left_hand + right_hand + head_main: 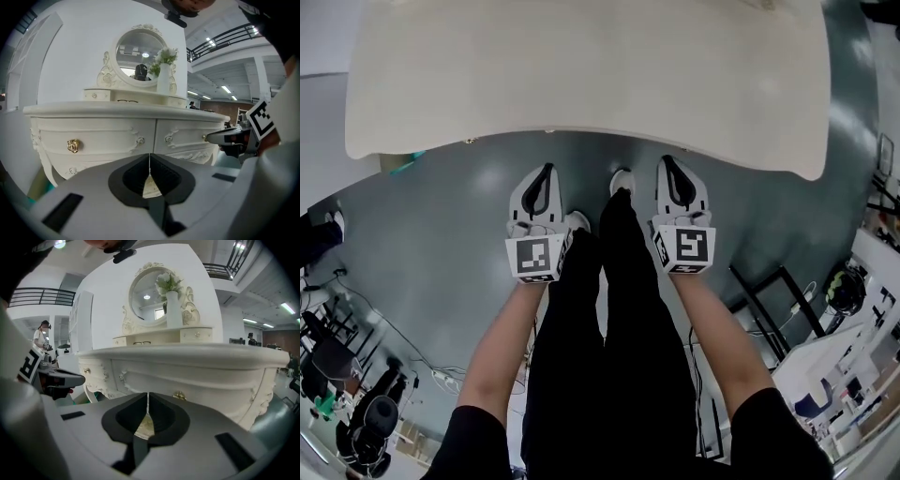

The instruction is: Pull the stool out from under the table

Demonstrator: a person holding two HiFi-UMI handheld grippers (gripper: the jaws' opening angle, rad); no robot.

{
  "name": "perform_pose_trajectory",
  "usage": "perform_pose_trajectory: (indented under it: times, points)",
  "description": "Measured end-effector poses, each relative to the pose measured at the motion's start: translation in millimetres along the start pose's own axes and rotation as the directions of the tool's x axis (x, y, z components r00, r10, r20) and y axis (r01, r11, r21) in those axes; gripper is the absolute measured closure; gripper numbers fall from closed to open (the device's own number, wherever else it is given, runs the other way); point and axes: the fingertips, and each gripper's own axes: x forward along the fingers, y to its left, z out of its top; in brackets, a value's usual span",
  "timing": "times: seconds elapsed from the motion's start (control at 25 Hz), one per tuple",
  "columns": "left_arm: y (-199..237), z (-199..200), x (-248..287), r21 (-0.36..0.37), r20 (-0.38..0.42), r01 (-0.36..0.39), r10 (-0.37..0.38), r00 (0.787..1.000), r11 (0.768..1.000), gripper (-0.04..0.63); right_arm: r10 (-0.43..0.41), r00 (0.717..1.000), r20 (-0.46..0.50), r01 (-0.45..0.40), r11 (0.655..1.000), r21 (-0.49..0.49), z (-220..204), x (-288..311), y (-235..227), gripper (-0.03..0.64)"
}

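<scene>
A cream dressing table (581, 75) fills the top of the head view; no stool shows under it from there. My left gripper (546, 171) and right gripper (667, 161) hang side by side just in front of the table's front edge, both shut and holding nothing. The left gripper view has the left gripper (150, 154) pointing at the drawer fronts (93, 136). In the right gripper view the right gripper (148, 394) faces the same table (187, 355). A pale patterned patch shows low behind each pair of jaws; I cannot tell what it is.
The person's legs in black trousers (609, 309) stand between the grippers on grey floor. An oval mirror (138, 51) and a white vase (164, 75) sit on the table. A black frame (769, 300) stands at right, chairs and cables at lower left (356, 403).
</scene>
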Motion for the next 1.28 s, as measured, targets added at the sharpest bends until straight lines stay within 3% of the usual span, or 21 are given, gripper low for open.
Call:
perform_pose_trajectory:
  times: [0.52,0.88,1.04,1.16,1.28]
  points:
    - [8,-91,55,0.058,-0.066,0.059,-0.055,0.996,0.997,0.58,-0.017,0.997,-0.07,0.015,1.0,-0.027,-104,42,-28,0.597]
    - [24,-139,88,0.032,-0.118,0.084,-0.079,0.99,0.996,0.578,-0.067,0.989,-0.135,0.063,0.997,-0.034,-170,71,-60,0.589]
    - [32,-152,103,-0.003,-0.108,0.072,-0.072,0.991,0.997,0.552,-0.051,0.986,-0.158,0.047,0.998,-0.029,-190,91,-70,0.503]
    - [42,-159,111,-0.049,-0.106,0.054,-0.059,0.993,0.997,0.492,-0.028,0.983,-0.179,0.025,1.0,-0.019,-200,102,-74,0.48]
    - [47,-169,120,-0.029,-0.139,0.046,-0.05,0.989,0.999,0.432,-0.002,0.979,-0.203,-0.006,0.999,-0.04,-207,111,-76,0.425]
